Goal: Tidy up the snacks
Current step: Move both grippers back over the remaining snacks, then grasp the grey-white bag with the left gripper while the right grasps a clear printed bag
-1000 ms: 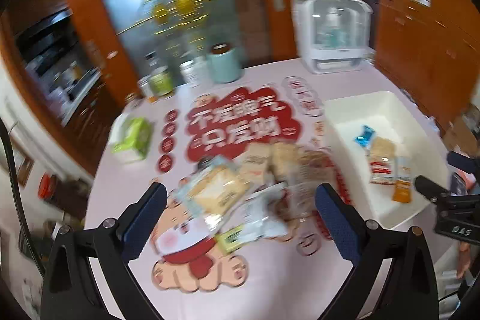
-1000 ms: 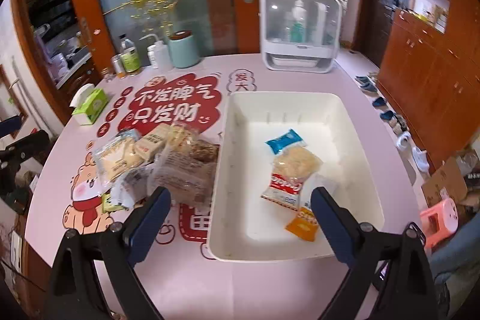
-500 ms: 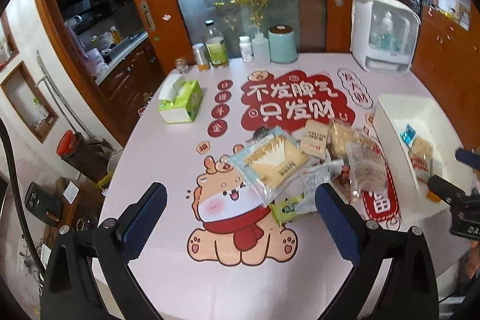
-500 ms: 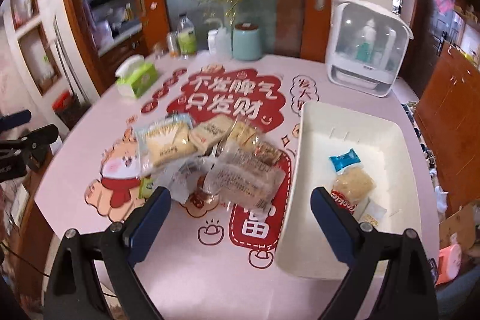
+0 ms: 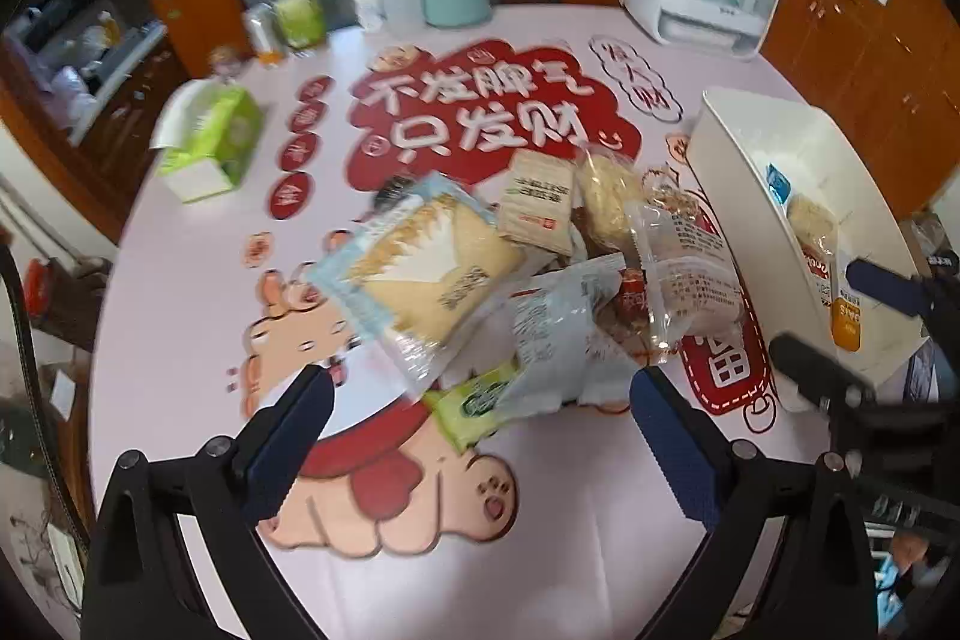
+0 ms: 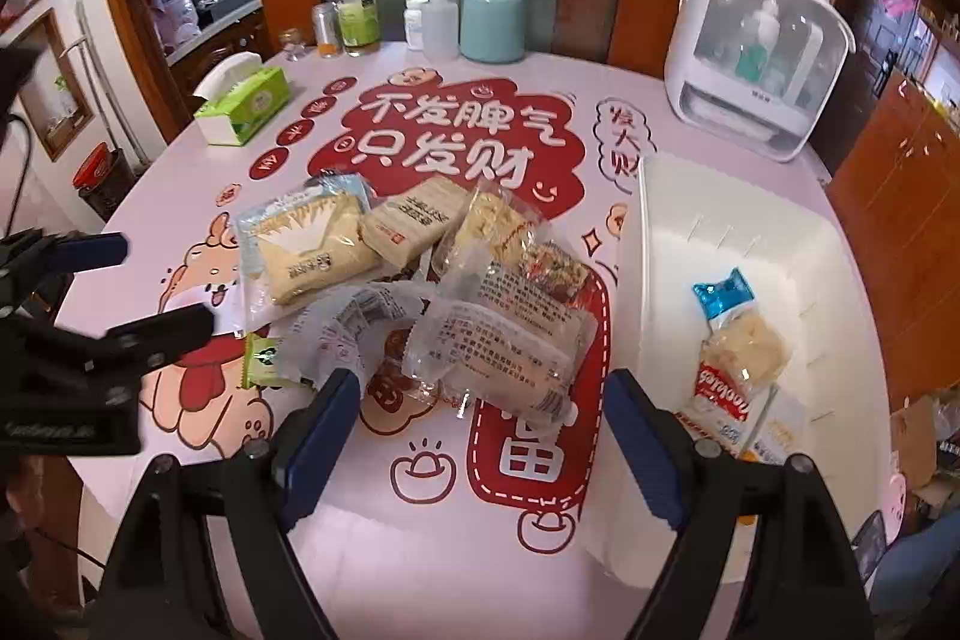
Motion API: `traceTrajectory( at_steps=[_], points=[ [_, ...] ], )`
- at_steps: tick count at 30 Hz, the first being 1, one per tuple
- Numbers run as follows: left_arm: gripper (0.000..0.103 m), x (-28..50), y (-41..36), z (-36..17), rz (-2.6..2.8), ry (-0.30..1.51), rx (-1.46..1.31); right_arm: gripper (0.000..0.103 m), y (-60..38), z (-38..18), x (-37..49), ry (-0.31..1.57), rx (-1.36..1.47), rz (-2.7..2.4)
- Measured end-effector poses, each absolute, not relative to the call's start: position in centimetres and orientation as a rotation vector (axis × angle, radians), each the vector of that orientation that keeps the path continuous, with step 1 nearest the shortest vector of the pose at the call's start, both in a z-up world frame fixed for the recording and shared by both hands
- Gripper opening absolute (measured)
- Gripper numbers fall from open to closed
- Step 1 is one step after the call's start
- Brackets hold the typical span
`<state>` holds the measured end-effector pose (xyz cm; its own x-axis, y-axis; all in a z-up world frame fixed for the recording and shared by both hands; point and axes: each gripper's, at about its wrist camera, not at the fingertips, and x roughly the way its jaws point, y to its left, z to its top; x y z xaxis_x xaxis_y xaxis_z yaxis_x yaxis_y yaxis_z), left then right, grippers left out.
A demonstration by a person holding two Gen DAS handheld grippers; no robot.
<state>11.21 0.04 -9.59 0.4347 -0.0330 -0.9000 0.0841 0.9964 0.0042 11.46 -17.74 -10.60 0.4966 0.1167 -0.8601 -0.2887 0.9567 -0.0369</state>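
Pink round desk [image 6: 456, 550] printed with a red cloud of white characters and a cartoon animal, orange wooden doors and cabinets behind. At the far edge: teal canister [image 6: 492, 22], bottles, green tissue box [image 6: 246, 103], white domed appliance [image 6: 753, 52]. Heap of snacks [image 6: 420, 274] at mid-desk, just left of white bin [image 6: 660, 196]: blue-edged cracker pack [image 5: 420, 256] on the left, tan wafer pack [image 6: 414, 223] behind, clear printed bag [image 6: 510, 340] at the front right, small green packet [image 5: 474, 403] at the near edge. Inside the bin: blue-topped packet [image 6: 723, 292], red-labelled crisp bag [image 6: 735, 370], orange sachet [image 5: 849, 319].

Left claw [image 5: 474, 451] wide open, holding nothing, poised above the near edge of the heap by the green packet. Right claw [image 6: 480, 439] closing, jaws wide apart, gripping nothing, low over the desk with the clear printed bag just beyond the tips.
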Motion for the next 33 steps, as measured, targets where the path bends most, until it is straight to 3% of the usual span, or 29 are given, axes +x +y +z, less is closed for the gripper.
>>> traceTrajectory(
  at_steps=[15, 17, 18, 19, 20, 24, 33],
  points=[
    [0.098, 19.5, -2.4, -20.1, -0.208, 1.396, 0.001, 0.084, -17.0, -14.4, 14.6, 1.097, -0.157, 0.164],
    [0.092, 19.8, -1.9, -20.8, -0.234, 1.413, -0.038, 0.084, -16.6, -14.8, 15.0, 1.101, -0.157, 0.161],
    [0.081, 19.8, -1.4, -21.0, -0.276, 1.415, -0.081, 0.084, -16.3, -15.0, 15.4, 1.106, -0.158, 0.161],
    [0.063, 19.7, -1.1, -21.1, -0.317, 1.413, -0.111, 0.084, -16.1, -15.2, 15.6, 1.11, -0.159, 0.16],
    [0.057, 19.7, -1.1, -21.1, -0.339, 1.411, -0.123, 0.084, -15.9, -15.4, 15.8, 1.114, -0.163, 0.155],
    [0.049, 19.0, -0.9, -20.6, -0.362, 1.365, -0.052, 0.084, -15.4, -16.4, 17.0, 1.137, -0.156, 0.128],
    [0.048, 18.2, 0.4, -20.2, -0.359, 1.35, -0.081, 0.084, -14.9, -19.2, 19.1, 1.209, -0.139, 0.05]
  ],
)
